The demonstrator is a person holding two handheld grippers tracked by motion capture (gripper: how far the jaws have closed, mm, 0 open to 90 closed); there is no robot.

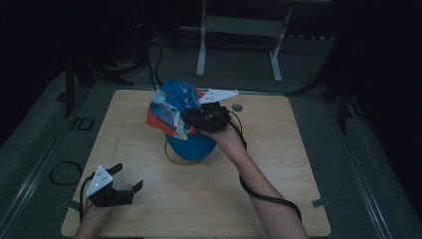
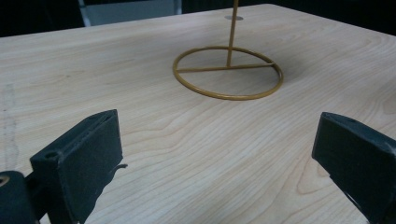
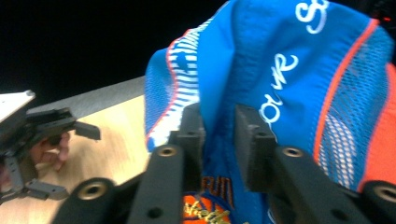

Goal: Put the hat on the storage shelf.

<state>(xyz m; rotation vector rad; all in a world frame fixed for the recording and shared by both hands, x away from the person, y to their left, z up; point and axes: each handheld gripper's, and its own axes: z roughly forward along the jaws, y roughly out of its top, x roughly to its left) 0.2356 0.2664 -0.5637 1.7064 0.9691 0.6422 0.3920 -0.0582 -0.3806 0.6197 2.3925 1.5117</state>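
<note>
A blue cap (image 1: 174, 107) with orange and white panels hangs over a gold wire stand (image 1: 174, 160) at the middle of the wooden table (image 1: 278, 174). My right gripper (image 1: 189, 121) reaches into the cap's right side. In the right gripper view its jaws (image 3: 219, 116) stand a little apart, with a fold of the cap (image 3: 280, 70) in the gap, not visibly pinched. My left gripper (image 1: 129, 176) rests near the front left corner, wide open and holding nothing. Its view (image 2: 217, 140) looks across bare wood to the stand's ring base (image 2: 229, 98) and upright rod.
A small round hole (image 1: 237, 107) sits in the tabletop behind the cap. Beyond the far edge stands a grey metal frame (image 1: 239, 25). A cable loop (image 1: 65, 173) lies on the floor to the left. The room around is dark.
</note>
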